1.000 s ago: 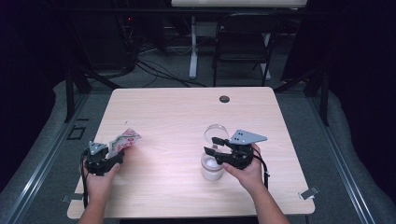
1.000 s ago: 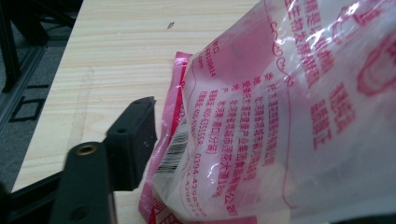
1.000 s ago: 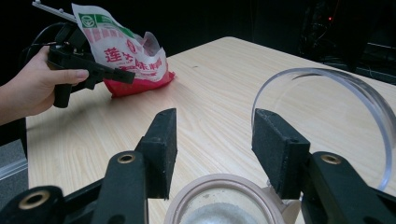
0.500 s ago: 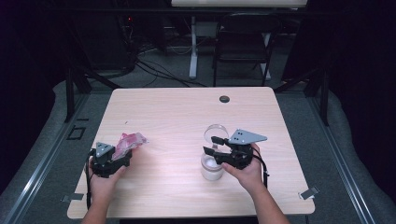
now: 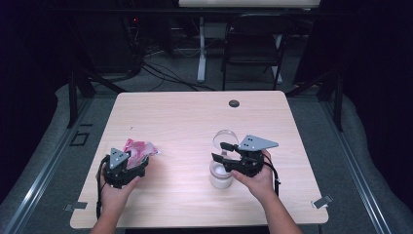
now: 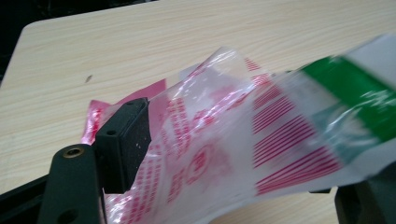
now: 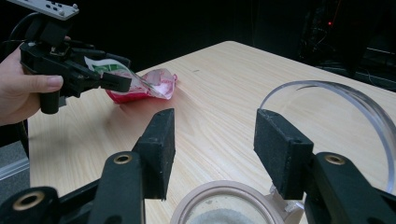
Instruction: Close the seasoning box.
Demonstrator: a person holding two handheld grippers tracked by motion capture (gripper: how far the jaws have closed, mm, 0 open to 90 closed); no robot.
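Note:
My left gripper (image 5: 138, 163) is near the table's front left, shut on a crinkled clear plastic bag (image 5: 139, 149) printed in red with a green patch. In the left gripper view the bag (image 6: 219, 154) spreads across both jaws, lifted off the wood. My right gripper (image 5: 219, 151) hovers over a small jar (image 5: 219, 178) of white powder, whose clear round lid (image 5: 225, 138) is tipped up behind it. The right gripper view has its jaws (image 7: 212, 144) open above the jar's mouth (image 7: 224, 210), nothing between them, with the left gripper (image 7: 119, 81) and bag (image 7: 154, 86) beyond.
The pale wooden table (image 5: 195, 117) has a small black round cap (image 5: 234, 103) near its far edge. A dark chair (image 5: 253, 44) and cables stand behind the table. Bare wood lies between the two grippers.
My left gripper has carried the bag to the right and slightly up, closer to the jar. The right gripper and jar have stayed put.

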